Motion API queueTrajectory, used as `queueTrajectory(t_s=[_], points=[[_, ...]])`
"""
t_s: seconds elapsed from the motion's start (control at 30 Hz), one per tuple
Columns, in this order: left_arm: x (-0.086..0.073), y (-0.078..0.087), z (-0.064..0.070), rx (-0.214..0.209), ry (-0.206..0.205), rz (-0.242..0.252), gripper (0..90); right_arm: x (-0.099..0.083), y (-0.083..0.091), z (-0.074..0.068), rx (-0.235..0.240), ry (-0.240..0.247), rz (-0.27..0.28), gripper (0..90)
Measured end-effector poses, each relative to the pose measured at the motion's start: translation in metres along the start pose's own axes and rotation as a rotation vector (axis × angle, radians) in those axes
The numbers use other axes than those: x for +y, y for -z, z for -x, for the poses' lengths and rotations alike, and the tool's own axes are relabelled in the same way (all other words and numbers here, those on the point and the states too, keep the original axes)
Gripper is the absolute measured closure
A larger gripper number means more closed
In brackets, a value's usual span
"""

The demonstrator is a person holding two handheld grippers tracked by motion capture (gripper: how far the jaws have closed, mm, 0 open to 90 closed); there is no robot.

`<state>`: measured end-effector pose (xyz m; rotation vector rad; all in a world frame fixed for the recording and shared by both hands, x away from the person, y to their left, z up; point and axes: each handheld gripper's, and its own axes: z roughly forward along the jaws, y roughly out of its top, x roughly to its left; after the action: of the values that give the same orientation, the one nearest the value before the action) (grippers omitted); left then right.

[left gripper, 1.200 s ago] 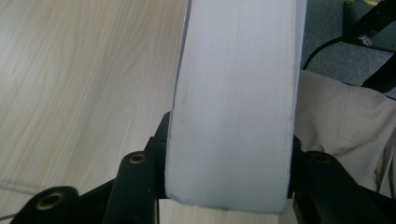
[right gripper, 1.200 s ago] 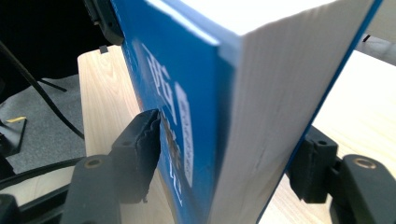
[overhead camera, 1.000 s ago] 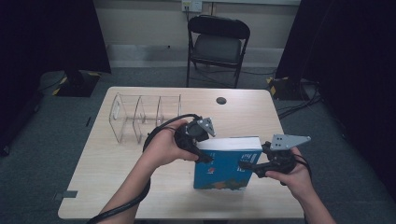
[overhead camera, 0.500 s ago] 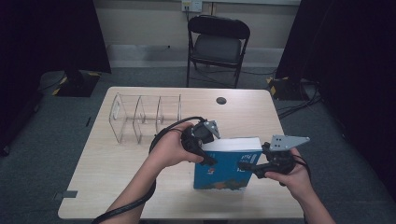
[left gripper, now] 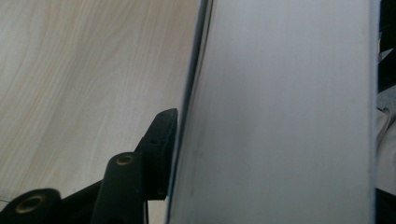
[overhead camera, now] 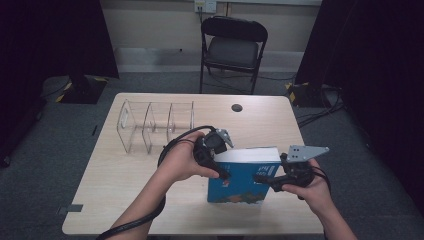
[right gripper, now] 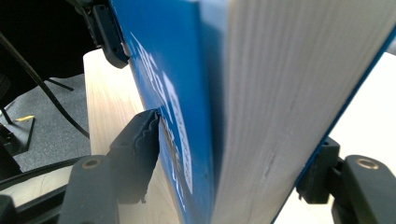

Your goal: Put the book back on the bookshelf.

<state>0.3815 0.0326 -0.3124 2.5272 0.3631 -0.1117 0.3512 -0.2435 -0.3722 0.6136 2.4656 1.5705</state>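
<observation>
Book: a thick blue book (overhead camera: 243, 180) stands upright on the surface (overhead camera: 125, 200), its white page block facing up and its blue cover with white lettering facing the person; this book is the landmark for all places below
Left tool: the left tool (overhead camera: 220, 172) sits at the book's left upper corner, held in the person's left hand (overhead camera: 182, 162); in the left gripper view one black jaw lies flat against the side of the page block (left gripper: 280, 112), while the other jaw is out of sight, so whether this tool clamps the book cannot be told
Right tool: the right tool (overhead camera: 260, 178) meets the book's right edge, held in the person's right hand (overhead camera: 307, 187); in the right gripper view its two jaws press on the book (right gripper: 196, 93) from both sides, one ribbed pad on the blue cover and the other on the far cover, so it holds the book
Rack: a clear divider rack (overhead camera: 155, 125) stands behind and to the left of the book, well apart from it
Dark disc: a small round dark disc (overhead camera: 237, 107) lies on the surface behind the book, near the far edge
Chair: a folding chair (overhead camera: 232, 45) stands on the floor beyond the surface, behind the book
</observation>
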Motion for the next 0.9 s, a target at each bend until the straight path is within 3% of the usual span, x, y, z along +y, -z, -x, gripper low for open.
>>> queueTrajectory(t_s=[0.07, 0.1, 0.13, 0.3, 0.37, 0.43, 0.73, 0.9], points=[[-0.002, 0.000, 0.000, 0.014, -0.027, 0.008, 50.2, 0.000, -0.001, 0.000, 0.001, -0.001, 0.000, 33.5], [-0.004, -0.006, -0.001, 0.040, -0.085, -0.039, 50.1, 0.000, -0.001, 0.000, 0.001, -0.001, 0.003, 33.5], [-0.006, -0.008, -0.001, 0.041, -0.092, -0.033, 53.6, -0.001, -0.002, 0.001, 0.001, -0.003, 0.004, 33.4], [-0.008, -0.008, -0.001, 0.032, -0.089, -0.002, 54.9, -0.002, -0.003, 0.002, 0.006, -0.008, 0.013, 33.1], [-0.007, -0.007, -0.002, 0.014, -0.063, 0.047, 53.4, -0.002, -0.003, 0.002, 0.010, -0.009, 0.013, 33.1], [-0.004, -0.001, -0.001, 0.021, -0.068, 0.059, 53.6, -0.002, -0.003, 0.003, 0.006, -0.006, 0.008, 33.2], [0.008, 0.008, 0.004, 0.033, -0.086, 0.077, 51.0, -0.002, -0.005, 0.002, 0.009, -0.011, 0.001, 33.1], [0.013, -0.002, 0.003, 0.045, -0.098, 0.043, 49.4, -0.003, -0.005, 0.002, 0.016, -0.014, 0.004, 33.1]])
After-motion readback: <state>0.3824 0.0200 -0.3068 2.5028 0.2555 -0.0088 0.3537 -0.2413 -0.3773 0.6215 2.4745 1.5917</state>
